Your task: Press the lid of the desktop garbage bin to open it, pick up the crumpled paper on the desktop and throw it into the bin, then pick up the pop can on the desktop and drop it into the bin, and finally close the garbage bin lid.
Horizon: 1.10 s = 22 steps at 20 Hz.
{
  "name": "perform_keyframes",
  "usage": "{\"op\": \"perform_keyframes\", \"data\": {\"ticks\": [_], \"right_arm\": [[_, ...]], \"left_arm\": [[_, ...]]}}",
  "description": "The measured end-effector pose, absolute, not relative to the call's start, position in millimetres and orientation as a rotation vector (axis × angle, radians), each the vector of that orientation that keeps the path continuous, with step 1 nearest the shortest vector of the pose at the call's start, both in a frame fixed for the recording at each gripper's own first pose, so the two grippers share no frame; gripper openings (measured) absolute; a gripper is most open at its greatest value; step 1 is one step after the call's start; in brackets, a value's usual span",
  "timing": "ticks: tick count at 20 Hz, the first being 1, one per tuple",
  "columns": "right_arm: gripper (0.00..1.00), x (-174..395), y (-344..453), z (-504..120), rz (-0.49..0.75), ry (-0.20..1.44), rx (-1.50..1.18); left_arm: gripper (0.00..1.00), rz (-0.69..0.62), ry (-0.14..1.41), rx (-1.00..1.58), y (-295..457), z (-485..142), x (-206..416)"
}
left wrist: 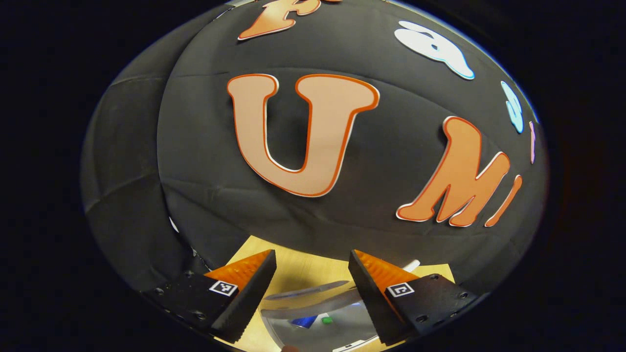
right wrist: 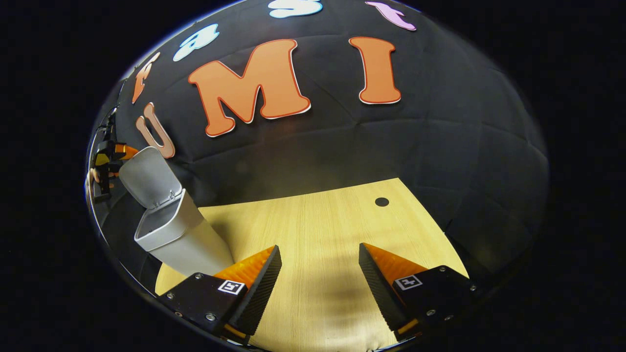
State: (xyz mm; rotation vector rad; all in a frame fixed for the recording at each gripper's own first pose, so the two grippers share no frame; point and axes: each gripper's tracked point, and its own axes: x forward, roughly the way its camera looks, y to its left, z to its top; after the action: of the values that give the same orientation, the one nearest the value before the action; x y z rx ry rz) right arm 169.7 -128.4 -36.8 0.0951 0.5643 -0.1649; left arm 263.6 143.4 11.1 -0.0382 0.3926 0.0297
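Right gripper view looked down over the wooden counter (right wrist: 332, 230), with the right tongs (right wrist: 320, 274) spread wide apart over bare wood and nothing between them. The garbage bin (right wrist: 183, 239) stood at the left part of that view, near the counter's left edge, leaning in the picture through the lens. Its lid (right wrist: 144, 178) was swung up and back on the hinge, so the mouth of the bin lay open. What lay inside could not be made out from that side. Beyond the lid, at the far left rim of the view, the left tongs (right wrist: 110, 161) showed small and dim with a bit of a hand at them; whether they were apart or together could not be read there. A small dark round spot (right wrist: 382, 201) sat on the counter toward its far right corner, well apart from the bin.

Left gripper view settled the matter: the left tongs (left wrist: 312, 281) were held wide apart, empty, high above the bin. Between the fingers, low in that view, the raised lid (left wrist: 305, 291) showed edge-on, and below it the open bin (left wrist: 318, 325), with something blue and something green inside, too small to name. A strip of counter (left wrist: 303, 266) showed behind the lid, against the black cloth wall (left wrist: 195, 146).
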Motion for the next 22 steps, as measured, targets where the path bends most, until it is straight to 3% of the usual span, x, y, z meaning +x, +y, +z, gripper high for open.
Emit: {"op": "perform_keyframes", "data": {"ticks": [17, 22], "right_arm": [[0.95, 163, -112, -49, -0.076, 0.611, 0.073], [0.95, 162, -109, -51, -0.049, 0.624, 0.075]], "left_arm": [[0.95, -0.011, 0.335, 0.099, 90, -74, 142], [0.94, 0.006, 0.432, 0.007, 98, -121, 137]]}}
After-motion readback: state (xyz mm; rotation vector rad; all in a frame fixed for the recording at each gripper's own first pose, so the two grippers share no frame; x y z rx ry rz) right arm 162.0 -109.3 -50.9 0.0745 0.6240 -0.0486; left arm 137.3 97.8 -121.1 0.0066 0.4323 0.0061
